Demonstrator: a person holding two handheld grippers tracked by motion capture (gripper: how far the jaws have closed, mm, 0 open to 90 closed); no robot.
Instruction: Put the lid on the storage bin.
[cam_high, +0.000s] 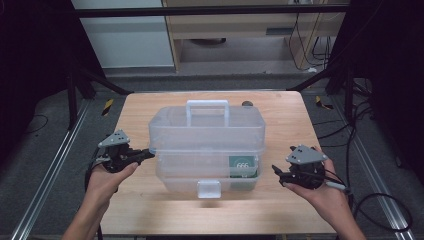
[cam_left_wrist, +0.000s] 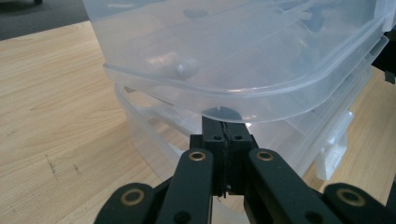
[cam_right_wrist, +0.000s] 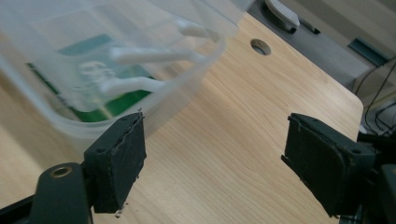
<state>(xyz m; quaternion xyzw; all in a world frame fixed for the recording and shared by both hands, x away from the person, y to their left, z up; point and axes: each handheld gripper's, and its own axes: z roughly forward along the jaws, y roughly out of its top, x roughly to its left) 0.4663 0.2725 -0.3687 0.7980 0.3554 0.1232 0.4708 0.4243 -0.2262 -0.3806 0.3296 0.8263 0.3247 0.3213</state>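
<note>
The left gripper (cam_left_wrist: 224, 140), fingers clenched, nudged the clear storage box's lid (cam_left_wrist: 243, 56) upward; the right gripper (cam_right_wrist: 212, 161) waited, fingers released, probably to steady the box.

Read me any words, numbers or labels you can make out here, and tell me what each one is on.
"666": pale digits, as best they read, on the green packet inside the clear plastic box, seen through its front wall.
The same packet in the right gripper view: print too blurred to read.
Nothing else carries legible text.
</note>
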